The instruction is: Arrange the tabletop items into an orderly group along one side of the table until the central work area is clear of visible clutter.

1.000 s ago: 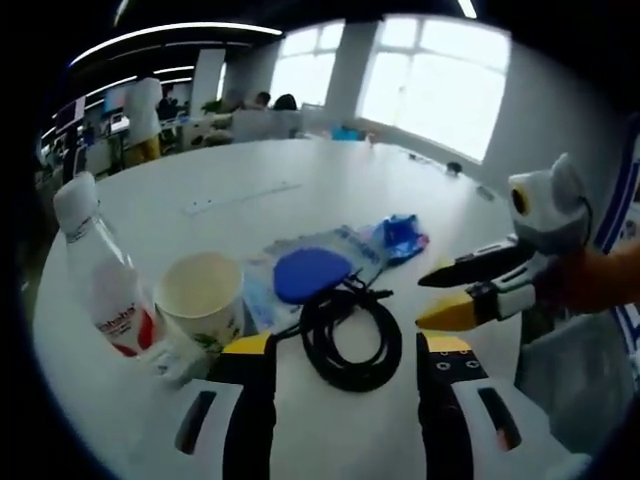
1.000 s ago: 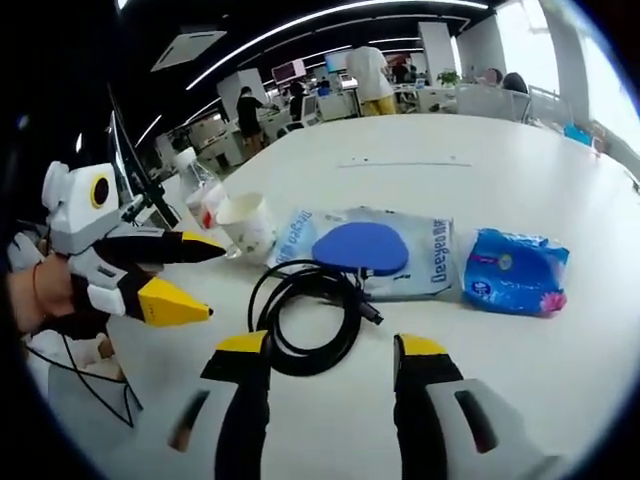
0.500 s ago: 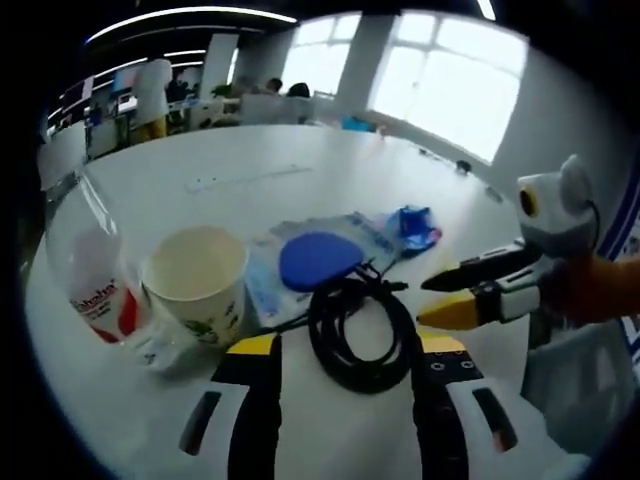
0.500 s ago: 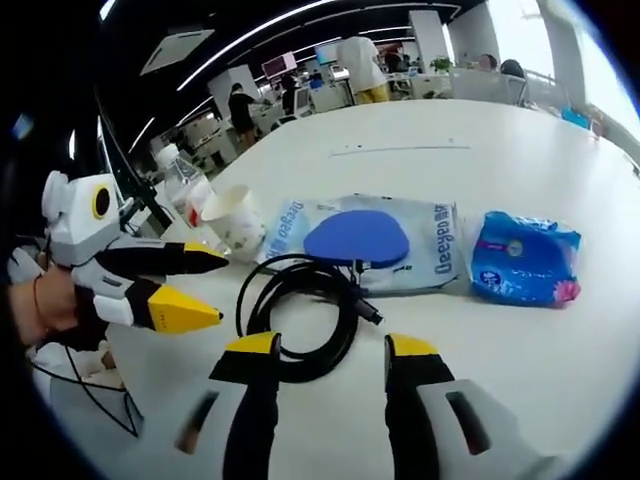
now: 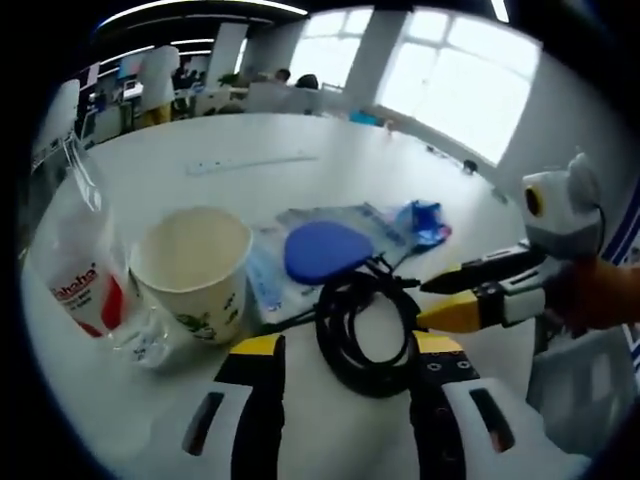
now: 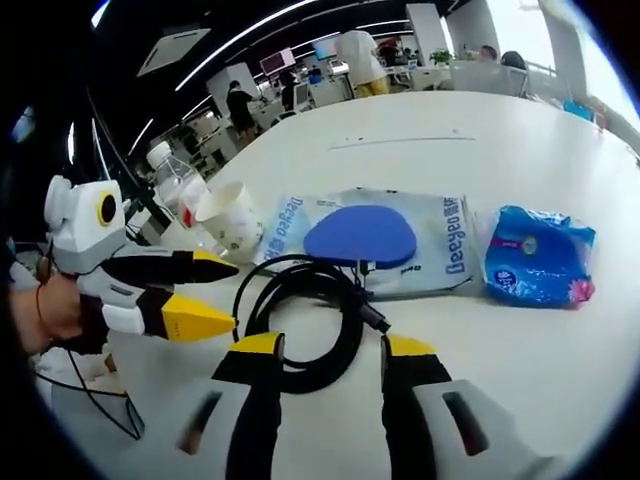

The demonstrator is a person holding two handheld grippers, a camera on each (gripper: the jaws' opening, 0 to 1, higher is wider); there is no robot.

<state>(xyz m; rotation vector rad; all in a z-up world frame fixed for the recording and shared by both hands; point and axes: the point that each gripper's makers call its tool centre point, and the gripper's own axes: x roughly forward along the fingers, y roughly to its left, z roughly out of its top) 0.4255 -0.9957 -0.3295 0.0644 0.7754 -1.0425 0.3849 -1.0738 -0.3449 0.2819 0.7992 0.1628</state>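
A black coiled cable (image 5: 365, 325) lies on the white table (image 5: 330, 135) just ahead of my open left gripper (image 5: 345, 352). To its left stand a paper cup (image 5: 195, 270) and a clear bottle with a red label (image 5: 75, 275). Behind the coil a blue disc (image 5: 325, 250) rests on a flat wipes pack (image 5: 265, 280), with a blue packet (image 5: 425, 222) beyond. My right gripper (image 5: 428, 303) comes in from the right, open, tips near the coil's edge. In the right gripper view the cable (image 6: 300, 320) lies before my open right gripper (image 6: 330, 352), the left gripper (image 6: 232, 295) beside it.
A crumpled clear wrapper (image 5: 145, 345) lies by the bottle's base. A long white strip (image 6: 400, 143) lies farther out on the table (image 6: 520, 120). The cup (image 6: 232, 220), bottle (image 6: 170, 180), wipes pack (image 6: 445, 245) and blue packet (image 6: 540, 255) line up behind the coil. People and desks stand beyond.
Both cameras have moved in toward the cable, so cup, bottle and coil look larger. The items themselves have not moved. Both grippers stay open.
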